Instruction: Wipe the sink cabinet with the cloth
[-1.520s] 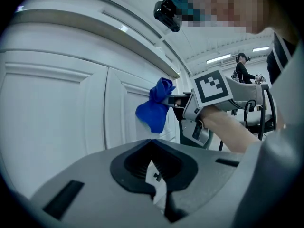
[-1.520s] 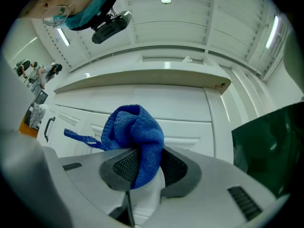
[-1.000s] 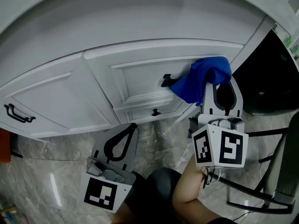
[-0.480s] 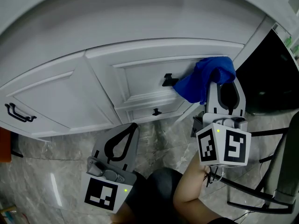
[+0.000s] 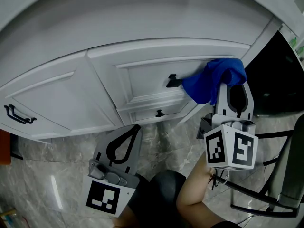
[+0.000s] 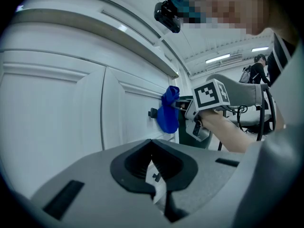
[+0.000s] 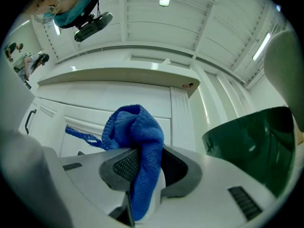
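A blue cloth [image 5: 213, 80] is pressed against the white sink cabinet [image 5: 142, 75], on the right end of its raised-panel door just right of a black knob [image 5: 172, 81]. My right gripper [image 5: 231, 82] is shut on the cloth [image 7: 137, 151], which bunches up out of its jaws. The left gripper view shows the cloth [image 6: 169, 112] hanging at the door face with the right gripper [image 6: 183, 104] behind it. My left gripper [image 5: 134, 129] is held low, away from the cabinet, shut with nothing in it.
A second black knob [image 5: 159, 113] sits on the lower panel and a black handle [image 5: 18, 115] on the far-left door. A dark green bin [image 7: 256, 141] stands right of the cabinet. Marble floor [image 5: 57, 170] lies below, and a metal frame [image 5: 266, 194] at right.
The right gripper has carried the cloth to the right along the door, away from the knob, which now shows fully. The left gripper has stayed where it was.
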`<state>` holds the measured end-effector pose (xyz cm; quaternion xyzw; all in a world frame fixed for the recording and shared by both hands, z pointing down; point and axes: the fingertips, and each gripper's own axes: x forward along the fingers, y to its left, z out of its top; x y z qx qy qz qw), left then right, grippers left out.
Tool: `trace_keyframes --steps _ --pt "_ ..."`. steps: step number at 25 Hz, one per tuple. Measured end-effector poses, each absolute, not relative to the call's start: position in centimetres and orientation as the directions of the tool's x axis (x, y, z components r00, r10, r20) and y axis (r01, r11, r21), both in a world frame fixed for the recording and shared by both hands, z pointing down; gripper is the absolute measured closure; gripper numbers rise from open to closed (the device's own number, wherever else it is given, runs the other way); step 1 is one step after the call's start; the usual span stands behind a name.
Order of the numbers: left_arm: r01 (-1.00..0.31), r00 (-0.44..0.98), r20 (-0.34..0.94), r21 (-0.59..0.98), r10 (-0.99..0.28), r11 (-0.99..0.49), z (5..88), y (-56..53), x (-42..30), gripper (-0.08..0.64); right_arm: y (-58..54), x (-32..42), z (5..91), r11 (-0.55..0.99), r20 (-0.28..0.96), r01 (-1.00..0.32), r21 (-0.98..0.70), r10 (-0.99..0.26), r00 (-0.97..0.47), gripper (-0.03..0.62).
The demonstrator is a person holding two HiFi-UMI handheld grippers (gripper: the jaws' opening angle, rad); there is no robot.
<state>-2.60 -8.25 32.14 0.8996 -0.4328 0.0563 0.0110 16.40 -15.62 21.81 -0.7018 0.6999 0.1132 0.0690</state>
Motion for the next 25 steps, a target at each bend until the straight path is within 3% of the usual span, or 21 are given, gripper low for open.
trace_keyframes --steps 25 --pt "-0.778 0.621 0.079 -0.060 -0.780 -0.626 30.3 -6.4 -3.5 0.557 -15.6 19.5 23.0 -0.099 -0.229 -0.987 0.123 -0.971 0.069 0.476"
